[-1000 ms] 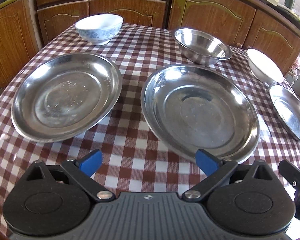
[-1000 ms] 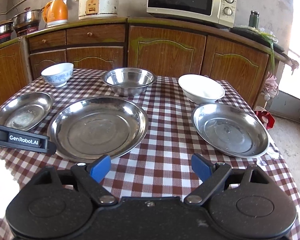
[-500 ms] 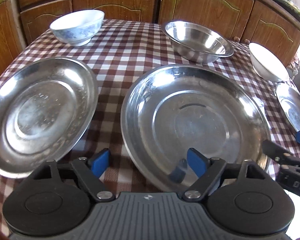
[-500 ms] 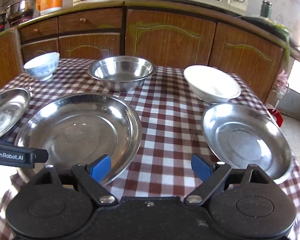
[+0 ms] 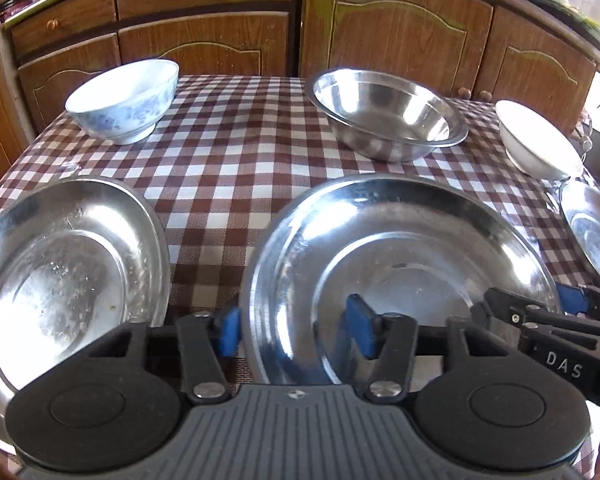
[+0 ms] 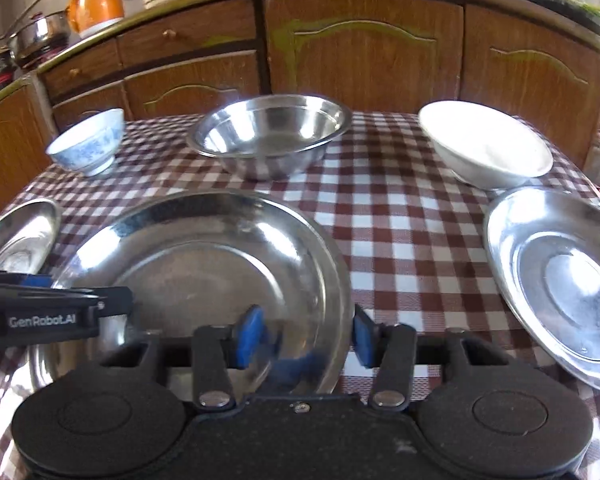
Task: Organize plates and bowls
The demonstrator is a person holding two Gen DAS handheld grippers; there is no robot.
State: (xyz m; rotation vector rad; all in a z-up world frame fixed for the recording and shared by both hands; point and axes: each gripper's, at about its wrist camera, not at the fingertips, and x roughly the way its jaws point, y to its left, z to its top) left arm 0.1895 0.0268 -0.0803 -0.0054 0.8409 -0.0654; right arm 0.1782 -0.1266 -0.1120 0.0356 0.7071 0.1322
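Left wrist view: left tongs point(image 5: 292, 330) straddle the large steel plate's point(image 5: 400, 248) near-left rim, jaws closing, not yet pinching. Right tongs point(image 6: 306, 334) close astride its near-right rim. Uneven bite could tip the plate against the steel bowl point(image 5: 384, 116) behind it. Both tongs pitch downward.

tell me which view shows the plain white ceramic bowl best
The right wrist view: the plain white ceramic bowl sits whole at upper right, rim and inside visible. The left wrist view squeezes the same bowl against its right edge, distorted and smaller.
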